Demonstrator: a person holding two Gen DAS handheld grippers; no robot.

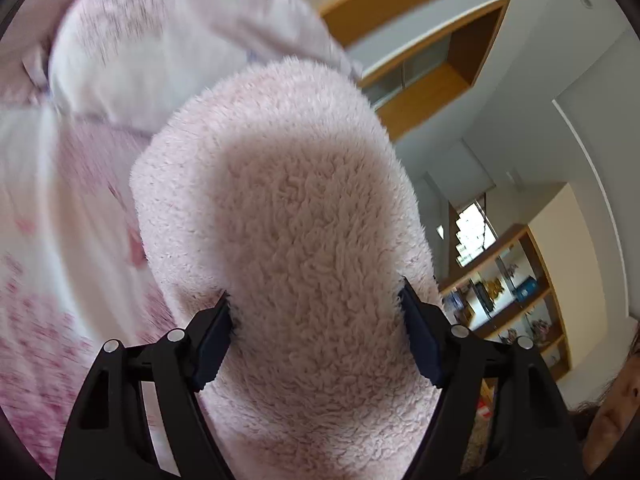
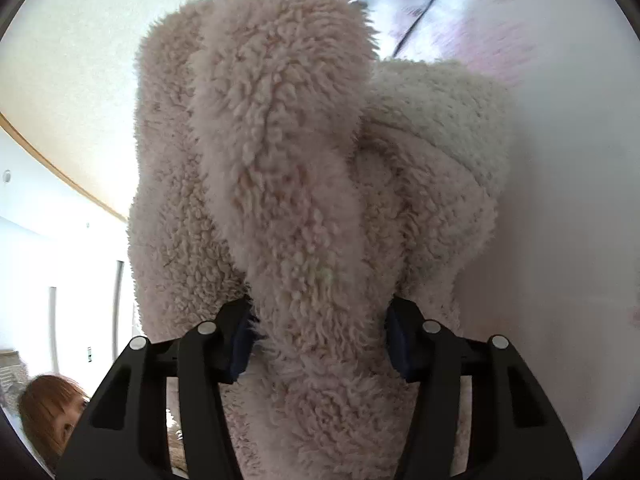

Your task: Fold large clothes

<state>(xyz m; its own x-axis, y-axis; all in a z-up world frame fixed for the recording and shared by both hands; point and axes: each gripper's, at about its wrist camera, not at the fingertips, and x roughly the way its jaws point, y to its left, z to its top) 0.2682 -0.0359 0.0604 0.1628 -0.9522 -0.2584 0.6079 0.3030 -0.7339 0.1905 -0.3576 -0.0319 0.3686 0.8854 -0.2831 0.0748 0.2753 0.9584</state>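
Note:
A thick pale pink fleece garment fills the middle of the left wrist view. My left gripper is shut on a bunched fold of it, held up off the bed. In the right wrist view the same fleece garment hangs in thick rolls. My right gripper is shut on another bunch of it. Both sets of blue pads press into the fleece. The rest of the garment is hidden behind the held folds.
A bed with a pink floral cover and a pillow lies to the left. Wooden shelves and a ceiling are on the right. A person's face shows at the lower right and lower left.

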